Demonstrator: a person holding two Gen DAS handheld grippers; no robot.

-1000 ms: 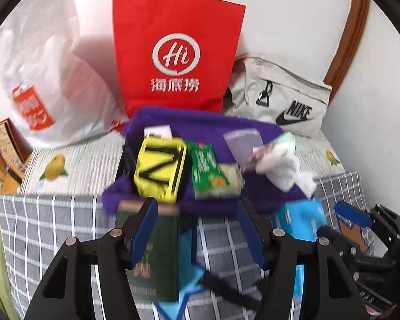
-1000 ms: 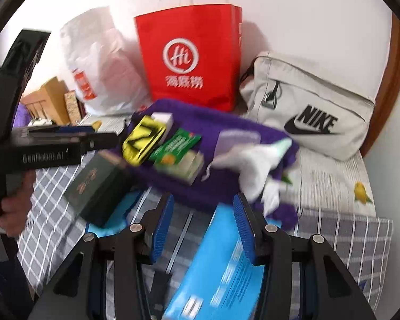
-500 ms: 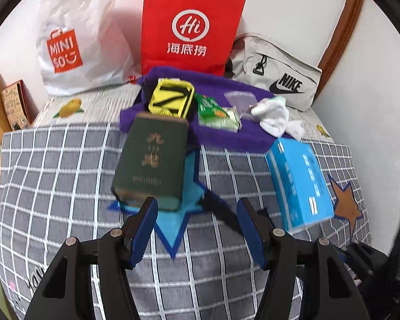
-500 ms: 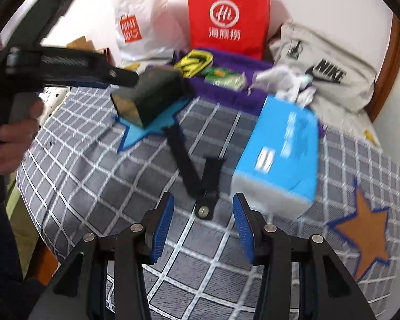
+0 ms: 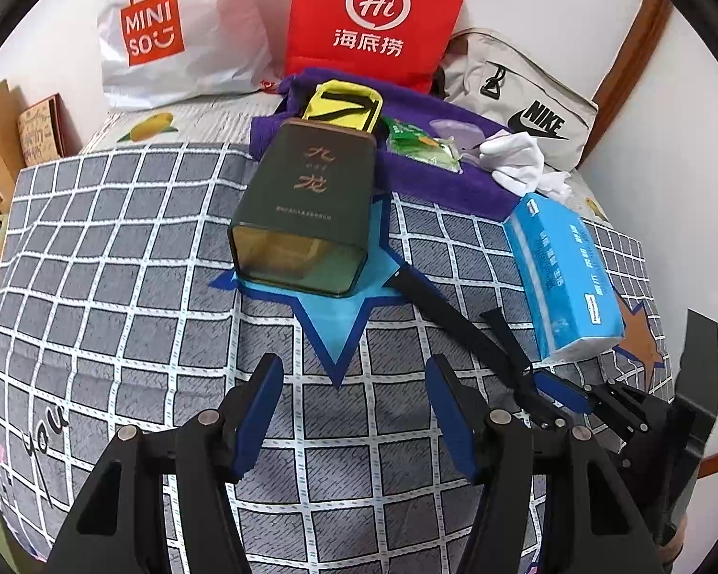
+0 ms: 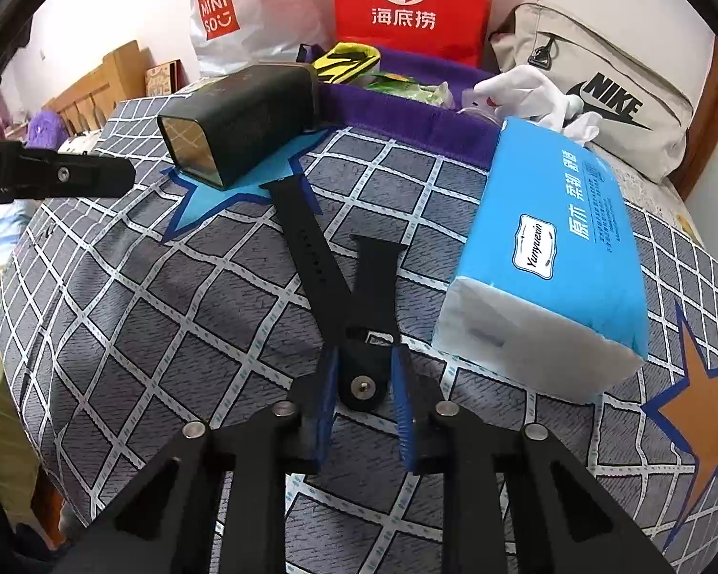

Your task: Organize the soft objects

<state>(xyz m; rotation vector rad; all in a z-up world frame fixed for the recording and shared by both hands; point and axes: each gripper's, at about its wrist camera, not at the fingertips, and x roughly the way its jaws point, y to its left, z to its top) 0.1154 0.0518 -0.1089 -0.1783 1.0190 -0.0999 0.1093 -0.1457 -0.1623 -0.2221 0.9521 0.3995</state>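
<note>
Both the left gripper and right gripper were matte black, with blue ribbed pads and silver pivot screws.

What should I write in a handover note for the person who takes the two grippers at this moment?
Left gripper: open, empty, above the checked blanket.
Right gripper: fingers on both sides of the black watch strap at its buckle end; a firm grip cannot be confirmed.
Dark green tin lies on its side on the blue star. Blue tissue pack lies right of the strap. White gloves, green packet and yellow item rest on the purple towel.
Left: the strap, pack and tin appear not yet put away.
</note>
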